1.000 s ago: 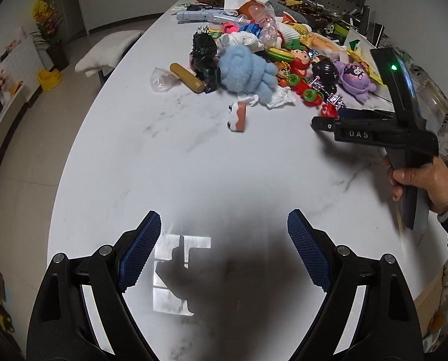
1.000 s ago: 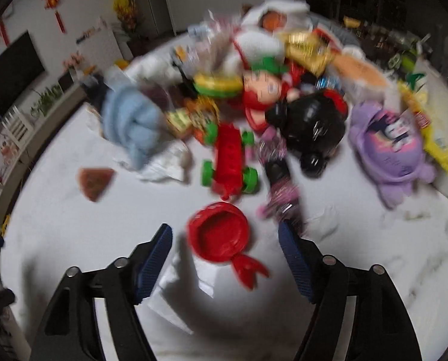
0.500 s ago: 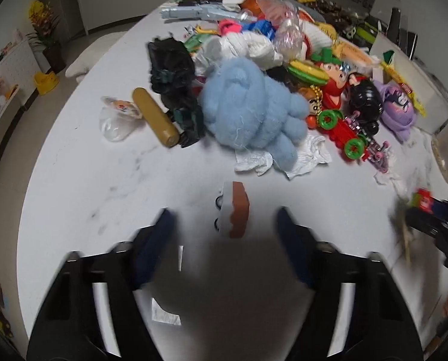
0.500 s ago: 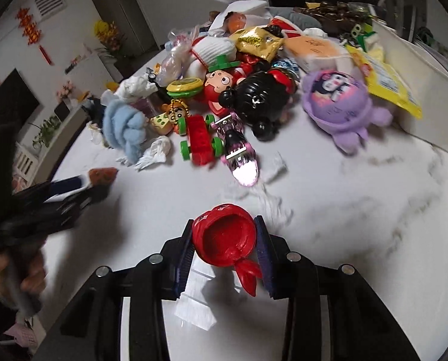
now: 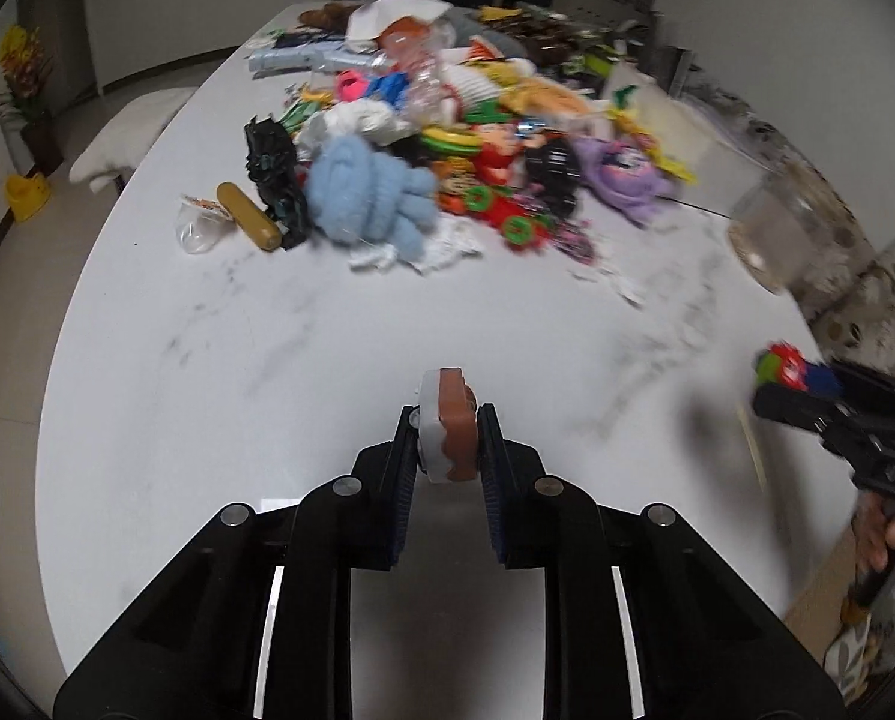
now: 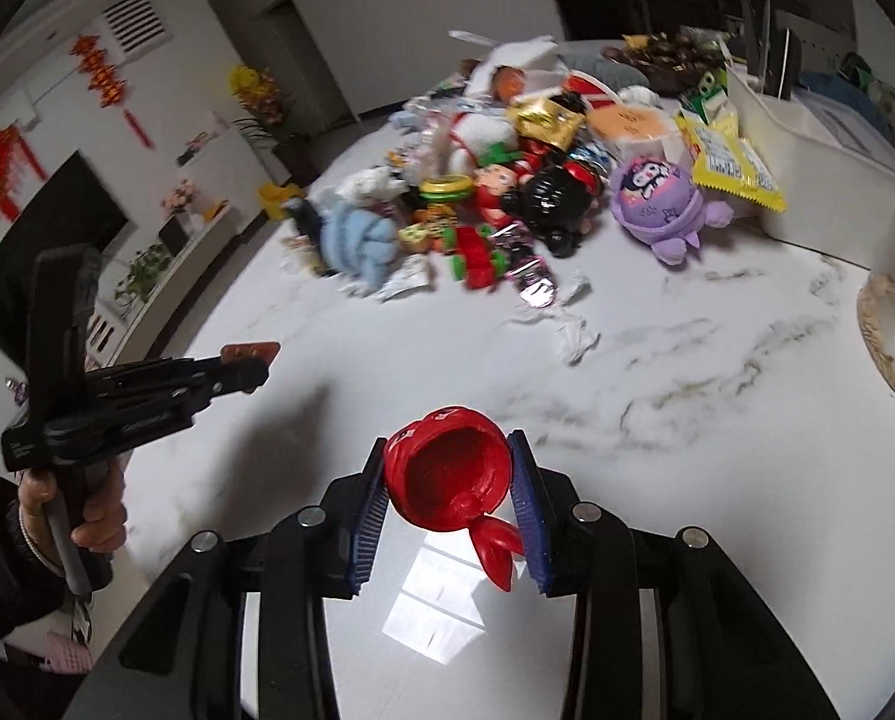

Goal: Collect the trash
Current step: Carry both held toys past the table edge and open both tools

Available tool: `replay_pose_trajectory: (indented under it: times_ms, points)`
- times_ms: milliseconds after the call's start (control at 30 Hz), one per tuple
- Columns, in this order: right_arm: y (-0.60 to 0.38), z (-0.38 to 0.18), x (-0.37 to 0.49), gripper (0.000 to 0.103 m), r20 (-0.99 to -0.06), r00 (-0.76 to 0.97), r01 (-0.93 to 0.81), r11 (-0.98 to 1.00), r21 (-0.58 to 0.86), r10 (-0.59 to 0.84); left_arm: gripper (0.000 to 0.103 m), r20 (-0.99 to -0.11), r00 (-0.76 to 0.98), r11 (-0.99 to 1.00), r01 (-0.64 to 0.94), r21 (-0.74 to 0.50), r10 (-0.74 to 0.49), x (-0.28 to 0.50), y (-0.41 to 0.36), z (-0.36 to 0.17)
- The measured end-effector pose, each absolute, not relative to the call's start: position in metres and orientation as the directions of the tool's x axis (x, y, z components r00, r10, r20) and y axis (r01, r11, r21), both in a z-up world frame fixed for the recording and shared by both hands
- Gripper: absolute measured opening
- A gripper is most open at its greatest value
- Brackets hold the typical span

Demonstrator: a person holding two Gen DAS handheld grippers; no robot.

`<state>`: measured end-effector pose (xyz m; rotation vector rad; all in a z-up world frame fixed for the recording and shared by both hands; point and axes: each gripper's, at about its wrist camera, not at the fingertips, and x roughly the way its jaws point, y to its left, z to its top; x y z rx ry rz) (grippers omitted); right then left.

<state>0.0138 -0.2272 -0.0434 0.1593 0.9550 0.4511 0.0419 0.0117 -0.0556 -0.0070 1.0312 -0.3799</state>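
Now the brown-and-white piece (image 5: 447, 429) sits clamped between the left tongs (image 5: 447, 450).

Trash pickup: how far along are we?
Nothing visibly binned yet. In hand: the left gripper is clamped on a brown-and-white piece, the right gripper on a red cap-shaped piece. Left: torn white scraps and the pile on the table.

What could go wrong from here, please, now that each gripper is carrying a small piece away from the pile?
The left gripper pinches the brown and white piece only near the fingertips, so it may slip out. The red shell in the right gripper is rounded and hollow, with its tail hanging loose; it could pop free.
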Motion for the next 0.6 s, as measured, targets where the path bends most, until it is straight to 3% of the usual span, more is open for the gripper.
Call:
replay_pose_trajectory:
  times_ms: [300,533,600]
  points:
    - [-0.228,-0.014,-0.111,0.038,-0.782,0.352,-0.424,0.832,0.357,0.515,0.02,-0.855,0.349,0.819,0.556,-0.142,-0.384,-0.102,-0.009,-0.027]
    - [-0.222,-0.065,-0.178,0.039,-0.85,0.109,-0.454,0.786,0.42,0.516,0.02,-0.906,0.191,0.74,0.65,-0.171,-0.377,-0.167,-0.023,-0.063]
    - [-0.22,-0.088,-0.183,0.043,-0.867,0.072,-0.451,0.791,0.413,0.493,0.035,-0.927,0.144,0.731,0.661,-0.171,-0.348,-0.171,-0.029,-0.083]
